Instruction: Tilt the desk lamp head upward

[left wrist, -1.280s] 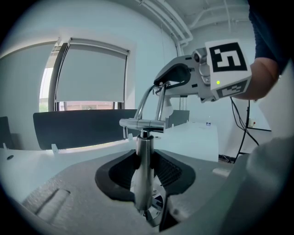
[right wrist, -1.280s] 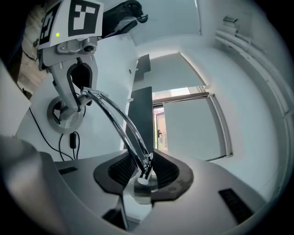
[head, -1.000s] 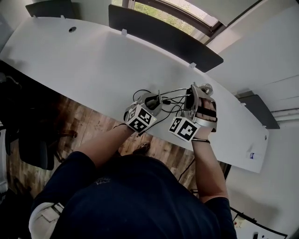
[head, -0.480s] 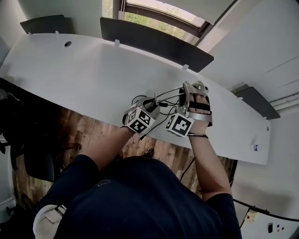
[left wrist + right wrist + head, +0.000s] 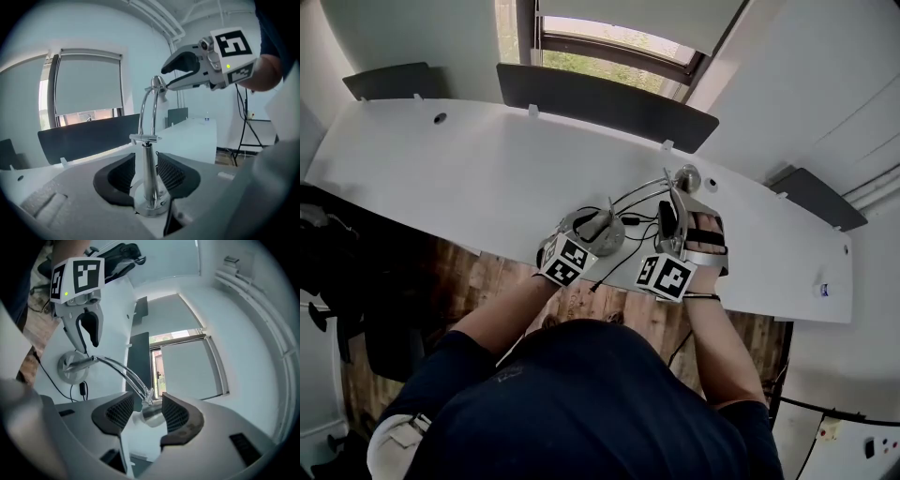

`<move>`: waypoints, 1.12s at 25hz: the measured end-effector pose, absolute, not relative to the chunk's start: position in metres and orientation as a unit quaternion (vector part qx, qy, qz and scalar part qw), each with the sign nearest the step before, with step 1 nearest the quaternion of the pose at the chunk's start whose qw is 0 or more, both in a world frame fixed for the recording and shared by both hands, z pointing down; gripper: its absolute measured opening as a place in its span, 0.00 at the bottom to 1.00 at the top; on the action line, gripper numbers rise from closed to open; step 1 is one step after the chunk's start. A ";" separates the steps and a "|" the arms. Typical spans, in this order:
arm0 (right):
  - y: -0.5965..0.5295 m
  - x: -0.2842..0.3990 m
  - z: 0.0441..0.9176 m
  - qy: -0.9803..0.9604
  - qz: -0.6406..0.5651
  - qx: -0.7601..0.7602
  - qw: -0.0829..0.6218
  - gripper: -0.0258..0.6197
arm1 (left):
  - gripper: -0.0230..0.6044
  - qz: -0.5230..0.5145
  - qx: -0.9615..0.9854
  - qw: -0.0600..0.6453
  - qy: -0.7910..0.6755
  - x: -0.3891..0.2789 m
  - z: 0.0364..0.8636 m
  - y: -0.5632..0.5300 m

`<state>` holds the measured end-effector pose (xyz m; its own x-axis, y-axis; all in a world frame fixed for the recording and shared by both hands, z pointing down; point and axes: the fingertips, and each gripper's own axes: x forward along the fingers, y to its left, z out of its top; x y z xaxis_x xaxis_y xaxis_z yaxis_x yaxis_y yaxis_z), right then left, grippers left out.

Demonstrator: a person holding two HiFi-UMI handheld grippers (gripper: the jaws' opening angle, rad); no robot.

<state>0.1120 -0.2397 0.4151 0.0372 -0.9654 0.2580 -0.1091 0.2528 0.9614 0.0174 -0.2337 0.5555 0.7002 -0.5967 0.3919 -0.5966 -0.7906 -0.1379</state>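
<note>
A chrome desk lamp stands on the white desk (image 5: 469,178), with its round base (image 5: 602,236) near the front edge. Two thin curved arms (image 5: 119,373) run to its small metal head (image 5: 686,176). My left gripper (image 5: 149,176) straddles the upright post (image 5: 150,168) just above the base (image 5: 151,206). Its jaws are opening, with gaps beside the post. My right gripper (image 5: 145,414) has the lamp head (image 5: 152,412) between its jaws, which are opening too. In the head view, the left gripper (image 5: 592,228) and right gripper (image 5: 678,195) sit side by side.
The lamp's black cable (image 5: 630,246) loops over the desk beside the base. Dark screens (image 5: 600,103) line the desk's far edge below a window (image 5: 609,47). A small bottle (image 5: 823,290) stands at the desk's right end. The wooden floor (image 5: 478,281) lies below the front edge.
Both grippers stay at the lamp while the head view drifts. The lamp head now shows clear beyond the right gripper's tips, where before the gripper partly covered it.
</note>
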 end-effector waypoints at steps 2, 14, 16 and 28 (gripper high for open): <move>-0.230 0.109 0.410 -0.601 -0.355 0.496 0.517 0.34 | 0.26 -0.188 -0.928 -0.014 0.322 0.016 0.536 -0.223; -0.186 0.074 0.397 -0.778 -0.132 0.537 0.299 0.22 | 0.26 -0.072 -0.953 0.000 0.295 0.012 0.414 -0.177; -0.176 0.066 0.395 -0.794 -0.128 0.526 0.278 0.18 | 0.23 -0.055 -0.953 -0.002 0.297 0.012 0.405 -0.171; -0.149 0.057 0.414 -0.850 0.020 0.516 0.103 0.06 | 0.05 -0.020 -0.955 -0.035 0.294 0.015 0.413 -0.148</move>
<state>0.0567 -0.1490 0.4140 -0.4467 -0.8731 0.1952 -0.8812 0.4671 0.0728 0.0152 -0.1476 0.4129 0.8259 -0.5609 0.0583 -0.5636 -0.8242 0.0545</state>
